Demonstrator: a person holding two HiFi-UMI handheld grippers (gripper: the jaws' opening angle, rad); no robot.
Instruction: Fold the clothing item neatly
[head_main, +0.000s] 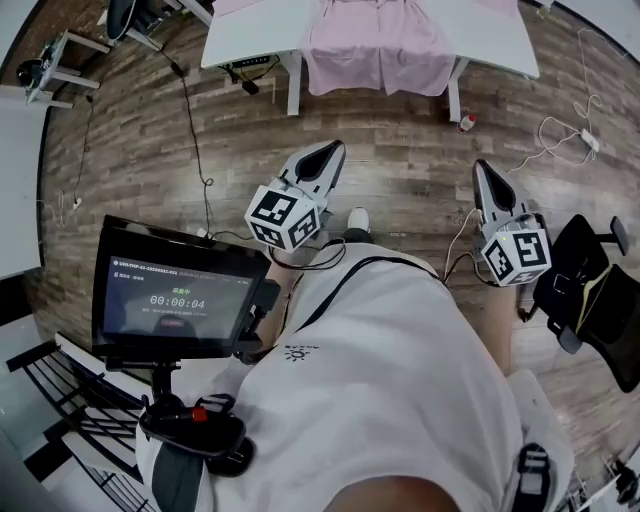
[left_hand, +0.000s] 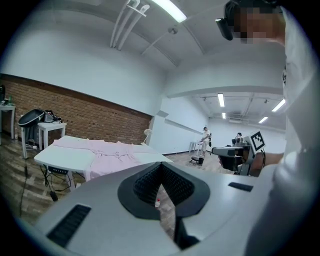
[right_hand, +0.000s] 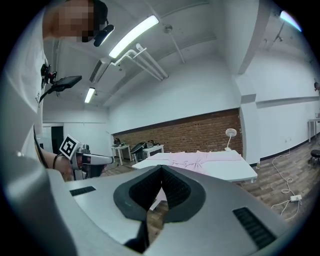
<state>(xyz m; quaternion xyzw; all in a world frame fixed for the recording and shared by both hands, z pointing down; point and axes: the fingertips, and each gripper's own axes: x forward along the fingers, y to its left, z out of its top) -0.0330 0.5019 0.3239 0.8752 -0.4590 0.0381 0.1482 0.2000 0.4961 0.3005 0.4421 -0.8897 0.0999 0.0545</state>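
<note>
A pink garment (head_main: 378, 45) lies spread on a white table (head_main: 250, 35) at the top of the head view, its edge hanging over the table's near side. Both grippers are held in the air over the wood floor, well short of the table. My left gripper (head_main: 330, 152) is shut and empty, and so is my right gripper (head_main: 482, 168). In the left gripper view the garment (left_hand: 107, 152) shows far off beyond the closed left gripper (left_hand: 161, 167). The right gripper view shows the garment (right_hand: 200, 160) on the table (right_hand: 225, 170) past the closed right gripper (right_hand: 161, 172).
A monitor on a stand (head_main: 175, 295) is close at my left and a black chair (head_main: 590, 290) at my right. Cables (head_main: 565, 130) trail on the floor, and a small bottle (head_main: 466, 122) stands by a table leg. Two people (left_hand: 205, 140) are far back in the room.
</note>
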